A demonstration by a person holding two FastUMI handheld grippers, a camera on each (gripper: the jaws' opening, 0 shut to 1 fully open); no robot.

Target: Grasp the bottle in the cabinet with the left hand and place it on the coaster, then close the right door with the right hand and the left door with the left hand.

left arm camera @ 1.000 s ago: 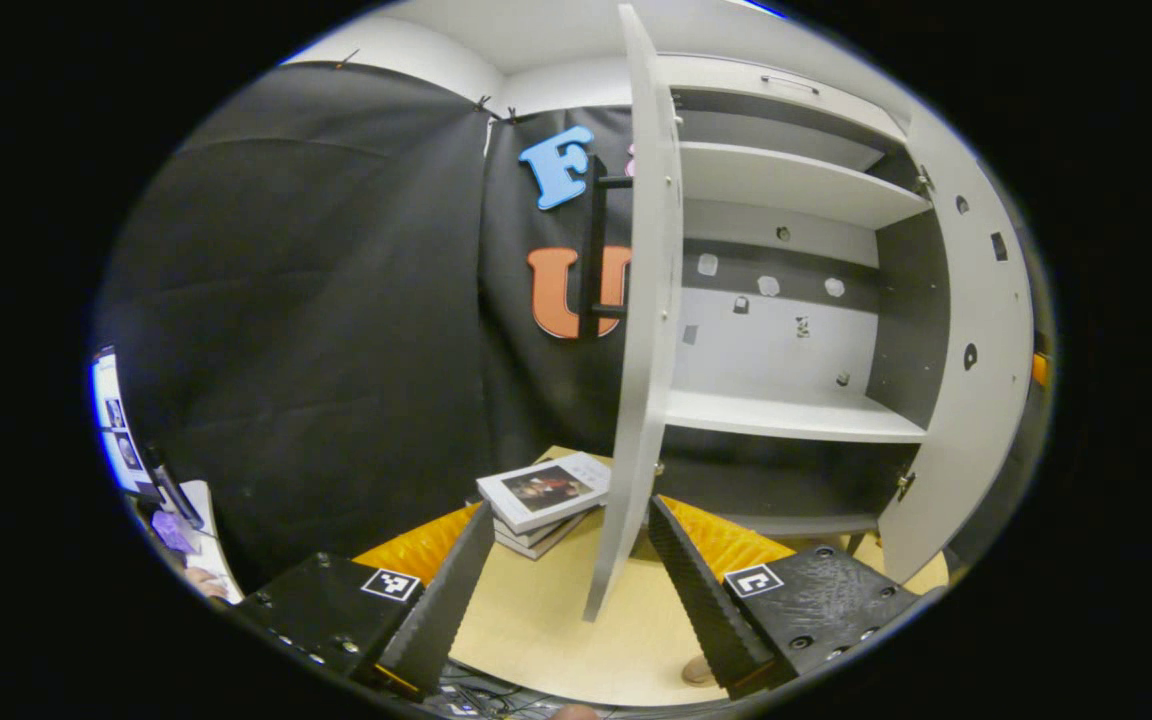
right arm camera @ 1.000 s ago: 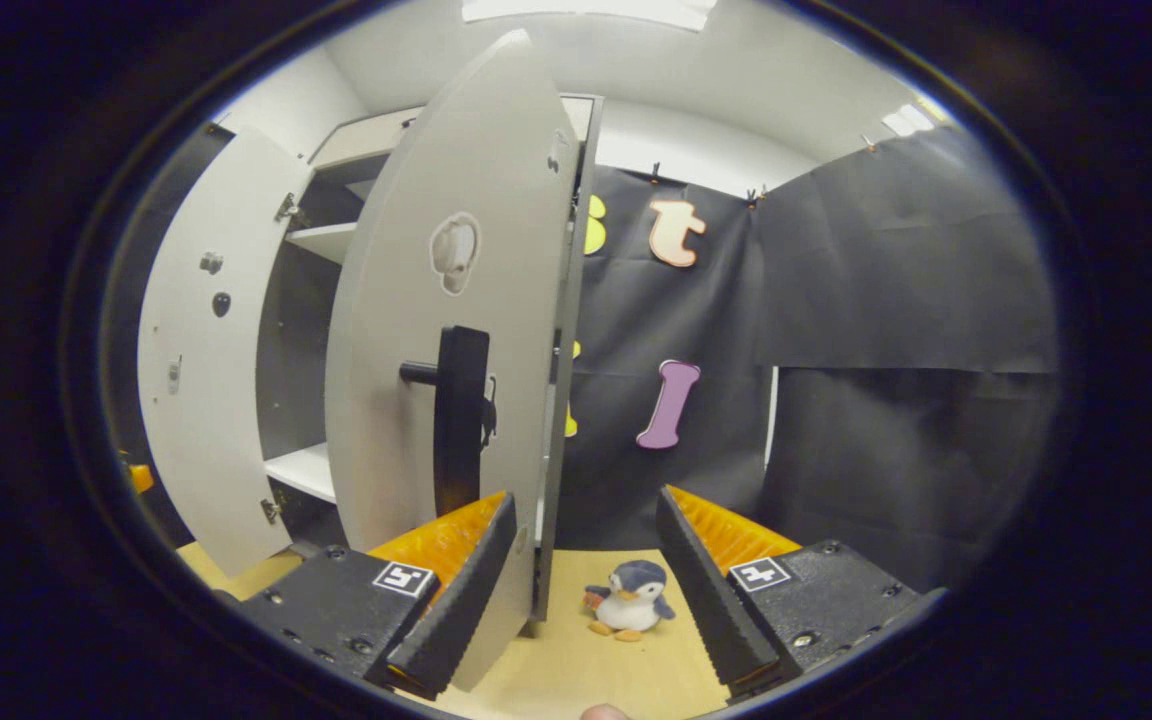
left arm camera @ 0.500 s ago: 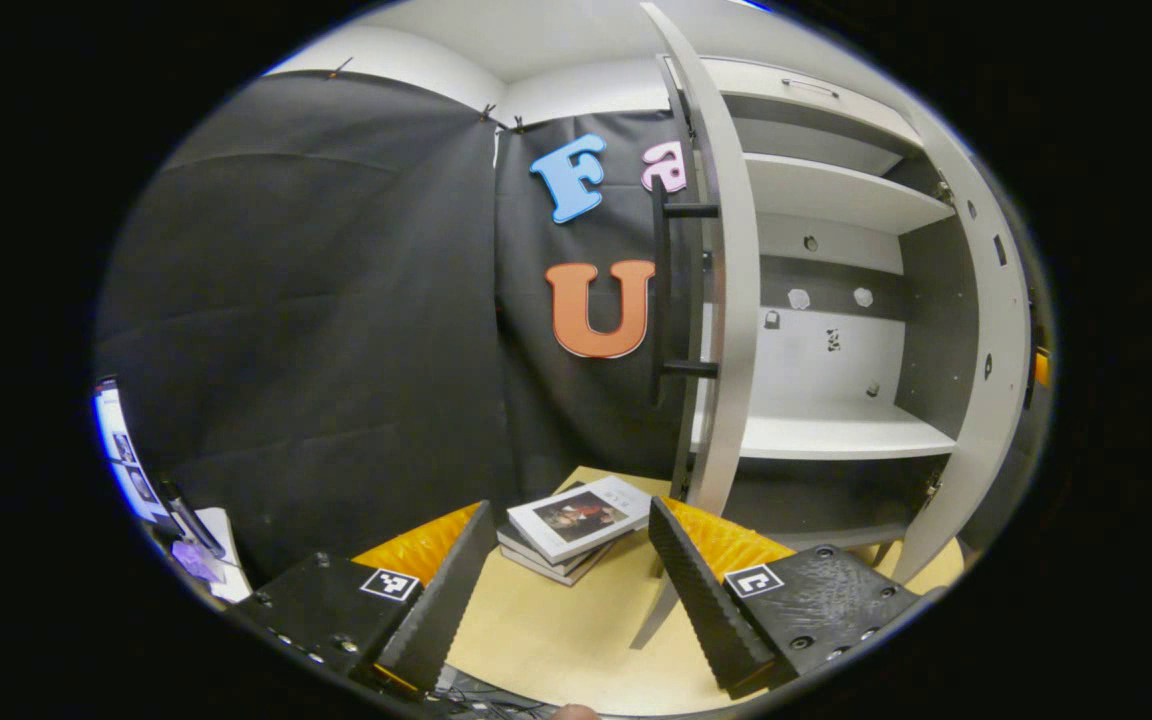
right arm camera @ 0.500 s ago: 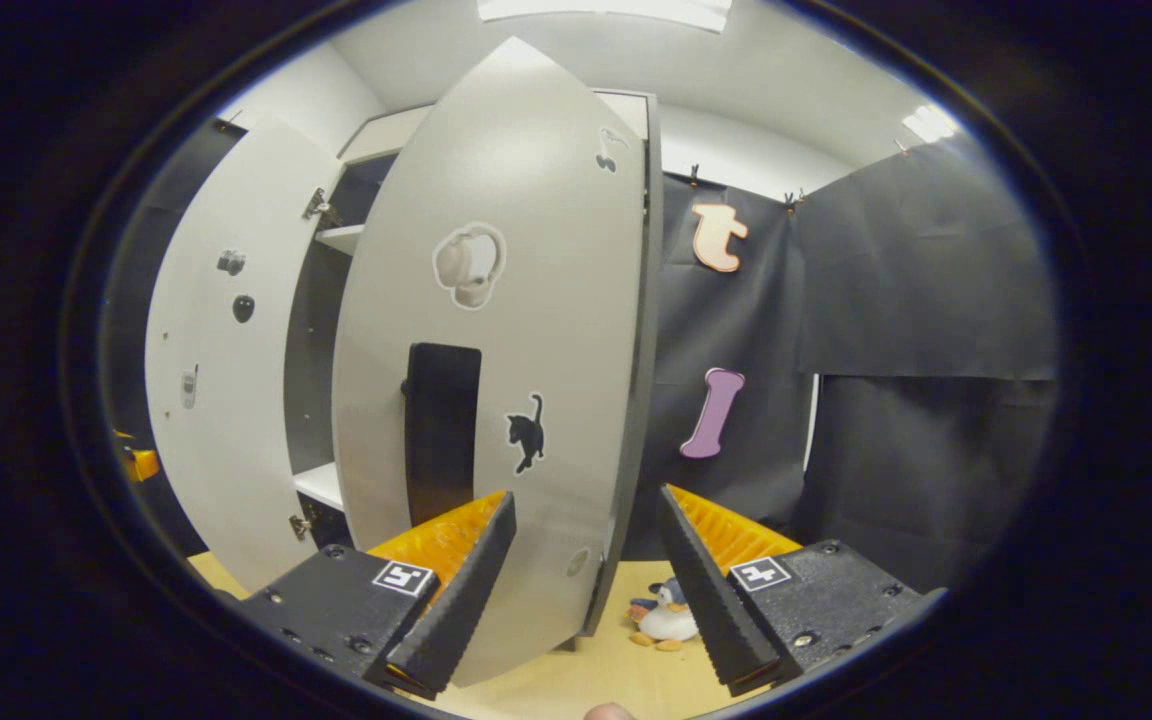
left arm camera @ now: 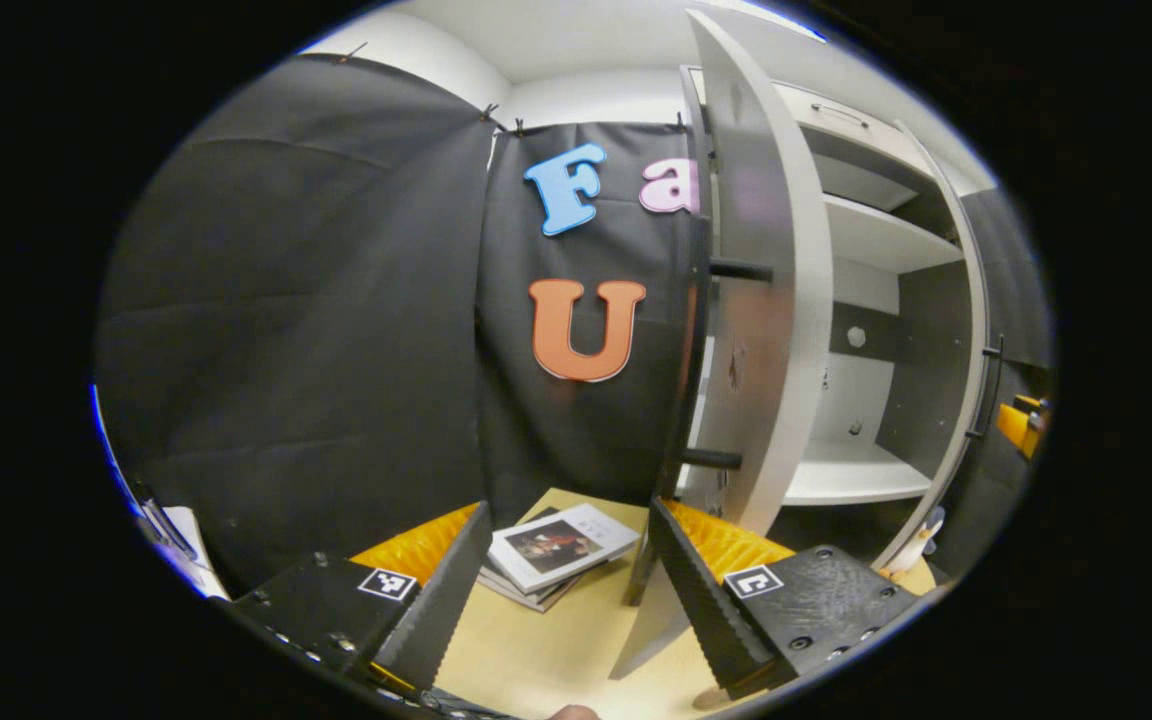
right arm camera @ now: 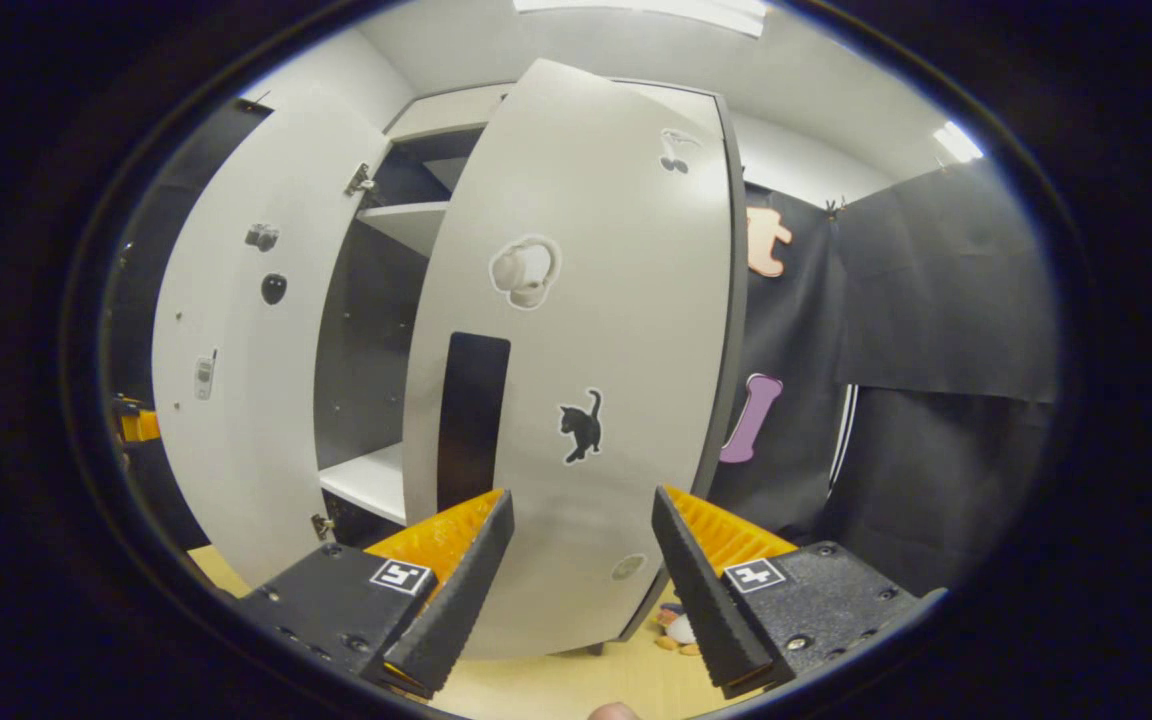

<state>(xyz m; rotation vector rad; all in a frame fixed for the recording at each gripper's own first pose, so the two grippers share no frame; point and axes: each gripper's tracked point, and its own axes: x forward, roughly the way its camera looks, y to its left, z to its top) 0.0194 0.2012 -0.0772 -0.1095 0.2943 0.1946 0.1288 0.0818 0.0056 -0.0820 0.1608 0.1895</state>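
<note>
Left gripper view: the left hand-held gripper (left arm camera: 564,575) occupies the bottom of the frame, fingers apart, nothing between them. Just beyond, at lower centre, a small stack of grey-covered books (left arm camera: 553,552) lies on the pale wooden desk (left arm camera: 546,650). Right of centre, the grey left cabinet door with black bar handle (left arm camera: 766,330) stands partly open. Behind it, the white lower cabinet shelf (left arm camera: 841,480) carries nothing visible.

Right gripper view: the right hand-held gripper (right arm camera: 581,570) sits at the bottom, fingers apart and empty. Directly beyond, the grey right cabinet door with a black cat sticker (right arm camera: 586,400) fills the centre, nearly closed. A small penguin plush toy (right arm camera: 678,630) stands on the desk at lower right of centre.
</note>
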